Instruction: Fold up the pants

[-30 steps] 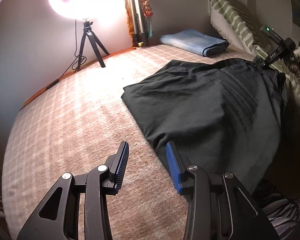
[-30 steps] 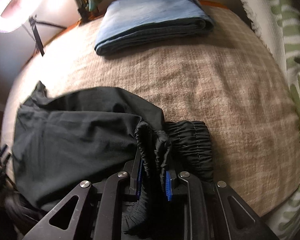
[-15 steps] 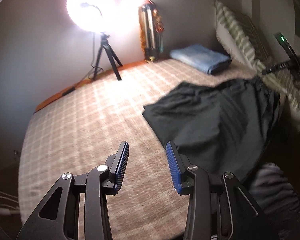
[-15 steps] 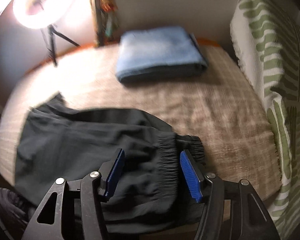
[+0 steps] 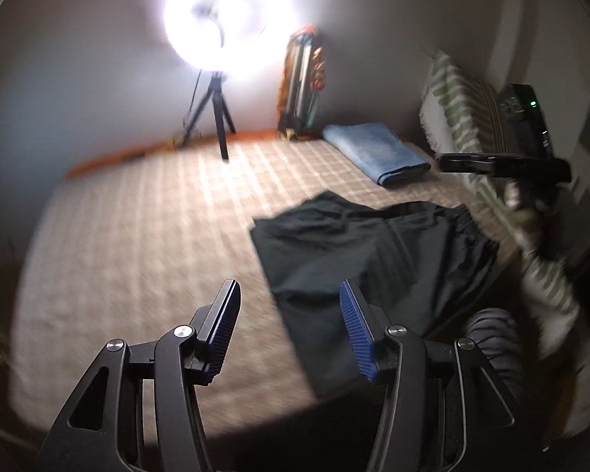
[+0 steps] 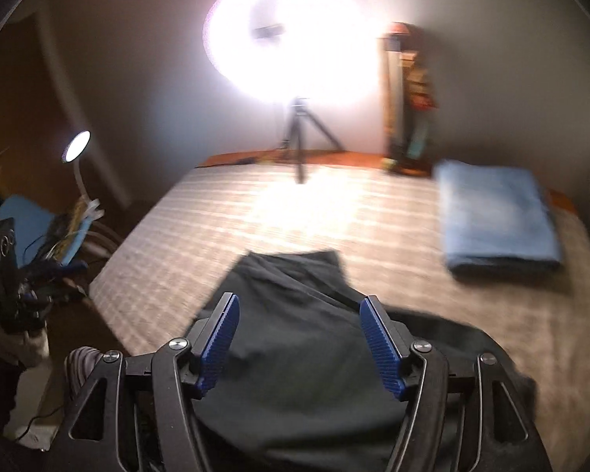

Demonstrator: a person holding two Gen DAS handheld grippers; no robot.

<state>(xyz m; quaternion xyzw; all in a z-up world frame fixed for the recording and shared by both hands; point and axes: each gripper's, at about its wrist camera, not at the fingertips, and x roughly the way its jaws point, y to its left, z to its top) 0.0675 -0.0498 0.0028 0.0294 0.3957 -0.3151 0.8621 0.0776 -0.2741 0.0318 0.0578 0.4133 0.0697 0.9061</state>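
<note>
On the bed: my black pants (image 5: 358,251) lie spread on the checked bedspread (image 5: 145,236), toward its near edge, at about 1 o'clock from my left tongs and right under my right ones.
Left tongs: my left tongs (image 5: 289,330) are wide open and hold nothing; they hang over bare bedspread just beside the near left edge of the cloth, not touching it as far as I can tell.
Right tongs: my right tongs (image 6: 299,340) are also wide open and empty, raised above the dark fabric (image 6: 295,354), which fills the view between and below the blue pads (image 6: 379,344).
Waistband: the gathered elastic band (image 5: 474,228) shows at about 2 o'clock in the left view, near the bed's right-hand edge.
Lie of the cloth: it looks doubled over already, with soft ridges across the top; I cannot tell how many layers there are.
How it will handle: I judge it light, limp and thin, so it will sag and drag if I lift only one point.
Where to grip: corners or the thicker waistband, one tong at each end of an edge, pinching all layers together.
Risk: a shallow pinch may catch only the top layer.
Nearby: a folded blue cloth (image 6: 495,220) sits well apart at 1 o'clock, before the ring light (image 6: 287,35).
</note>
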